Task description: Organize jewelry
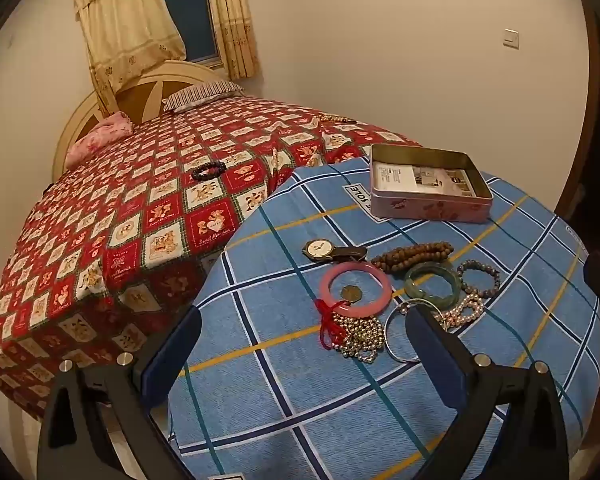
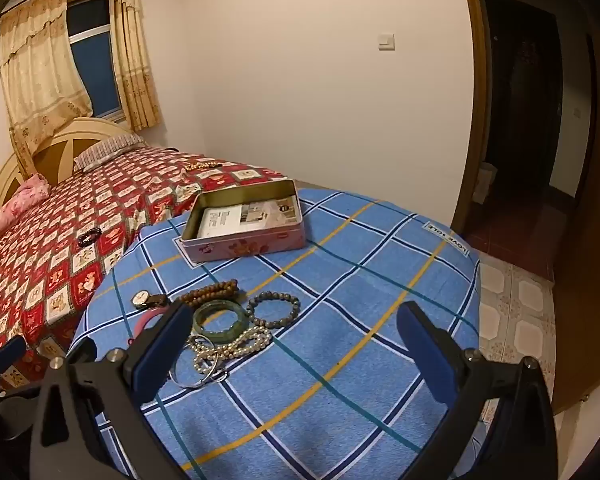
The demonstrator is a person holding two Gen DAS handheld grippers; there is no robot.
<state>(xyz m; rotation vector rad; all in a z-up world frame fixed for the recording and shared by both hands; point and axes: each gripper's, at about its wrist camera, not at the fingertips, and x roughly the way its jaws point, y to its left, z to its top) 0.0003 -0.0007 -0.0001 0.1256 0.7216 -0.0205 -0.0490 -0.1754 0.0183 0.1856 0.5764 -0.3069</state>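
Both the left gripper [image 1: 304, 326] and right gripper [image 2: 294, 322] gape wide; bangles, beads [image 1: 412, 261] lie heaped

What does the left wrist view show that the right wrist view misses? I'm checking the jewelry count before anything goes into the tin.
Only the left wrist view shows the whole pink bangle, the coin inside it, and the silver bead chain with red cord. Only the right wrist view shows the doorway and tiled floor. Both show the open tin, watch, wooden beads, green bangle, and open jaws.
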